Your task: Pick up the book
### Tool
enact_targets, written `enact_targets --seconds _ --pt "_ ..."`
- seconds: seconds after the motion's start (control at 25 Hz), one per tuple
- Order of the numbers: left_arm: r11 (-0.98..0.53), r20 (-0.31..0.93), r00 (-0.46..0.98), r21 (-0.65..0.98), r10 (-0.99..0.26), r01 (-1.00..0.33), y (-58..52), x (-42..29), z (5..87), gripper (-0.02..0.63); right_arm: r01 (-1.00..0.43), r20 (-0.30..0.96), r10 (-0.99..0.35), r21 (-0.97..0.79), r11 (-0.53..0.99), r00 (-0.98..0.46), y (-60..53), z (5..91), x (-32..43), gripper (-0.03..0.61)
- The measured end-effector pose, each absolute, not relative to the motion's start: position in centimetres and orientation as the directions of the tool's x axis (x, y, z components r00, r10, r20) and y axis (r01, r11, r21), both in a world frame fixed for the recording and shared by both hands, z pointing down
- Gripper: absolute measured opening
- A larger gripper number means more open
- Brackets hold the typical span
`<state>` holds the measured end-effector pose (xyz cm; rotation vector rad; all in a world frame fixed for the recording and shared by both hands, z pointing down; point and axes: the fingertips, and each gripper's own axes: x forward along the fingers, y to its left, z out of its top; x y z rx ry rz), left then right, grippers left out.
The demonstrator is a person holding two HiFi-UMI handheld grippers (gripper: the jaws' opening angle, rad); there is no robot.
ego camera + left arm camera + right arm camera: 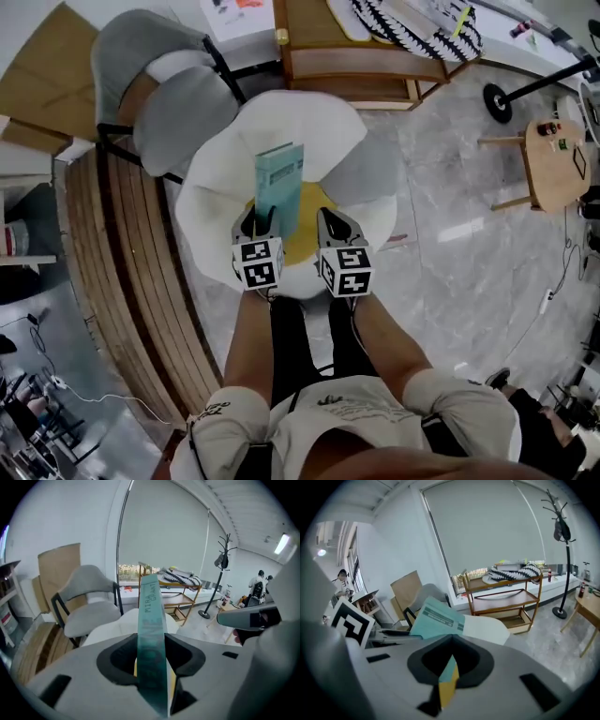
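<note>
A teal book (279,183) stands on edge, lifted above a white petal-shaped table (309,117) with a yellow centre (307,236). My left gripper (262,221) is shut on the book's near end. In the left gripper view the book's spine (152,620) runs straight up between the jaws of the left gripper (151,644). Beside it on the right, my right gripper (330,219) is level with the left one, its jaws drawn together with nothing between them. The right gripper view shows the book's cover (436,618) to the left, beyond the right gripper (451,638).
A grey chair (159,84) stands at the back left of the white table. A wooden shelf trolley (347,56) is behind it. A round wooden side table (553,164) and a coat stand base (497,101) are at the right. Wooden slats (122,262) run along the left.
</note>
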<state>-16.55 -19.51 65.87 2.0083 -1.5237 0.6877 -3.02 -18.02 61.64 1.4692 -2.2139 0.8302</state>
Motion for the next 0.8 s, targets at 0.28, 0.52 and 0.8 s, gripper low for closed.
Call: enact_targets --seconds 0.28,0.52,0.8 --pt "-0.019 0.606 0.076 0.100 -0.792 -0.995 -17.4 -20.7 53.8 0.187 -0.904 0.464 -0.777 -0.267 0.334 -0.425 -19.5 50.9 -4.9 0.028" --pt "0.018 0.549 0.025 0.072 -0.835 -0.997 -16.8 -22.0 45.2 0.184 -0.876 0.337 -0.813 -0.265 0.402 -0.475 -20.4 40.8 -7.5 0.028" --pt "0.043 0.391 -0.016 0.060 -0.920 -0.997 -18.3 -23.9 33.6 0.181 -0.840 0.175 -0.827 -0.222 0.495 -0.534 -21.3 29.7 -10.8 0.028"
